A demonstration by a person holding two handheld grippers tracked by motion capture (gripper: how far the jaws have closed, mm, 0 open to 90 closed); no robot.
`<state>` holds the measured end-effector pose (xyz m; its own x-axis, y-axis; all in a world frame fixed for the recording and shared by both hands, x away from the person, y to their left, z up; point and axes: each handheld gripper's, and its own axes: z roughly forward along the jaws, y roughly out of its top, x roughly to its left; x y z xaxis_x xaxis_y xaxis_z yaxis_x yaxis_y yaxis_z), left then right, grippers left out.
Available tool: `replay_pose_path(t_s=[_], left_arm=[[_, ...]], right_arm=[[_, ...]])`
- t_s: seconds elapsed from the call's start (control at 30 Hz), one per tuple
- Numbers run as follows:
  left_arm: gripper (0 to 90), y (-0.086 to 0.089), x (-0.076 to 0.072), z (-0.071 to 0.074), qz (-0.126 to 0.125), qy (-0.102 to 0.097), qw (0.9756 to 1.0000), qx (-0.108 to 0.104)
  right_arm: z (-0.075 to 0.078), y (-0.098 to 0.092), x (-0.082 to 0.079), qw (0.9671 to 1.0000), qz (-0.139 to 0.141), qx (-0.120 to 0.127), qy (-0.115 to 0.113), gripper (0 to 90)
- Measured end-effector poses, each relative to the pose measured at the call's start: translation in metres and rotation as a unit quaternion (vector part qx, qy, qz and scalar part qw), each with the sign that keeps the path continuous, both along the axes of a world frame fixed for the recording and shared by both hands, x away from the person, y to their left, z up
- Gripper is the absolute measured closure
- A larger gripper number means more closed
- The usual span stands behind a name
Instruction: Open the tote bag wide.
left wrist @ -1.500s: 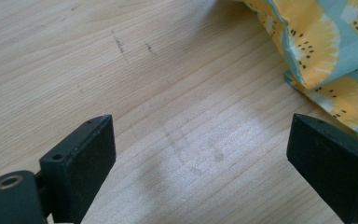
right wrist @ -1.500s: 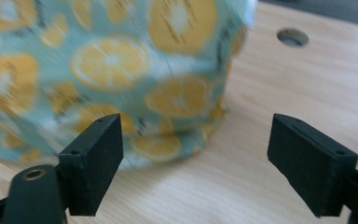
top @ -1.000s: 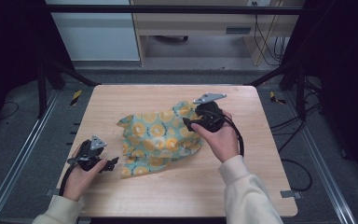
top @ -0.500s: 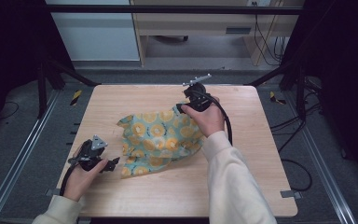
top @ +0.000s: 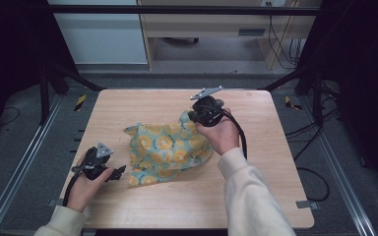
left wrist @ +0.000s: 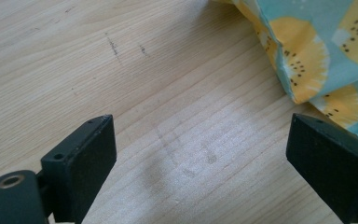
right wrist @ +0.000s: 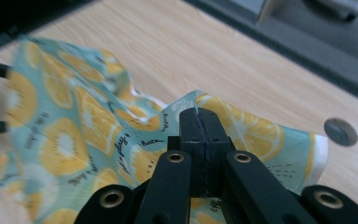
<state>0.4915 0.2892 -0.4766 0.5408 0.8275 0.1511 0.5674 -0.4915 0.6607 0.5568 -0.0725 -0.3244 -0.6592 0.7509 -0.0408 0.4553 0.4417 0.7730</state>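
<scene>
A crumpled teal cloth [top: 167,150] printed with yellow citrus slices lies in the middle of the wooden table [top: 275,196]. My right gripper [top: 190,117] is at the cloth's far corner. Its jaws have just been closing and now pinch a raised fold of the cloth [right wrist: 74,121] between them, as the right gripper view shows [right wrist: 199,122]. My left gripper [top: 120,170] rests low at the cloth's near-left corner, jaws wide apart [left wrist: 200,158] over bare wood. The cloth's edge [left wrist: 317,51] lies just beyond its right jaw, untouched.
Metal frame rails run along both sides of the table. Small yellow-and-black objects lie on the floor at the far left [top: 80,102] and far right [top: 288,102]. A pale cabinet [top: 98,34] stands behind the table.
My right hand moved from the cloth's right side to its far corner and its jaws shut on a fold there. The left hand stayed put.
</scene>
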Motion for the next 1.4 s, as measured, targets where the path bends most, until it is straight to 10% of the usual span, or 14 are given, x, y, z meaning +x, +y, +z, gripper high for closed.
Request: replay_pose_path(t_s=[0.3,0.6,0.9,1.03,1.13,1.4], left_arm=[[8.7,0.001,0.0,0.002,0.003,0.001,1.0,0.0],[13.4,0.003,-0.002,0.008,0.008,-0.007,0.9999,-0.011],[25.3,-0.004,-0.007,0.05,-0.018,-0.05,0.9978,-0.041],[27.4,-0.012,-0.004,0.067,-0.035,-0.052,0.9976,-0.029],[28.1,-0.021,0.001,0.084,-0.047,-0.057,0.9971,-0.019],[29.5,-0.059,0.022,0.124,-0.086,-0.066,0.9941,0.004]], right_arm=[[0.019,-0.014,-0.076,0.9961,0.042,0.048,-0.062,90.0],[-0.027,-0.038,-0.148,0.9938,0.057,0.083,-0.047,90.0],[-0.062,-0.05,-0.156,0.9962,0.05,0.069,-0.019,88.3],[-0.066,-0.053,-0.152,0.9977,0.04,0.054,-0.01,74.1],[-0.052,-0.051,-0.148,0.9981,0.036,0.045,-0.02,59.3],[-0.009,-0.04,-0.121,0.9971,0.047,0.032,-0.052,56.8]])
